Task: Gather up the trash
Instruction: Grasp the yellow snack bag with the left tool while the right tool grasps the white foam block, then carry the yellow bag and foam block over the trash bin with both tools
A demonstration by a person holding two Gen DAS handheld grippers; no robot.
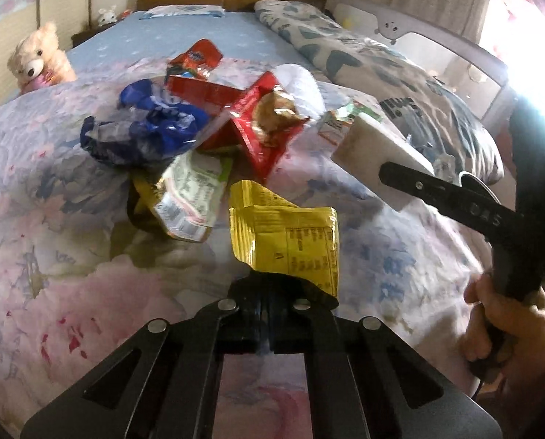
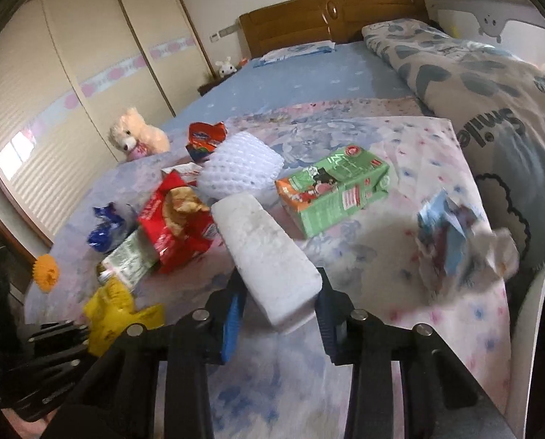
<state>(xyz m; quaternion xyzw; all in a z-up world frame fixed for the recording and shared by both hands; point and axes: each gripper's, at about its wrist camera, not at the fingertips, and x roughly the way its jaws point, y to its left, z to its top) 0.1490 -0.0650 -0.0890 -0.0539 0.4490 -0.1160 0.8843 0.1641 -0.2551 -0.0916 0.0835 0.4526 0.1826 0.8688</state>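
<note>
1. The left gripper is clenched on the bottom edge of a yellow wrapper, which stands up from its jaws just on the near side of the red snack bag
2. The right gripper is grasping a white foam block at its near end, with the block sticking out forward, just right of the red snack bag
3. So two pieces are in hand; no bin or bag to drop them in shows in either view, so I judge the collecting barely begun
4. Left on the floral quilt: the red snack bag itself, a blue wrapper touching its left side, a white-and-green packet just in front of it, an orange-red packet and a white foam net behind it
5. Further right of the red snack bag lie a green carton and, well apart, a pale blue crumpled wrapper
6. An orange spiky ball sits well left of the bag; whether it counts as trash I cannot tell
</note>
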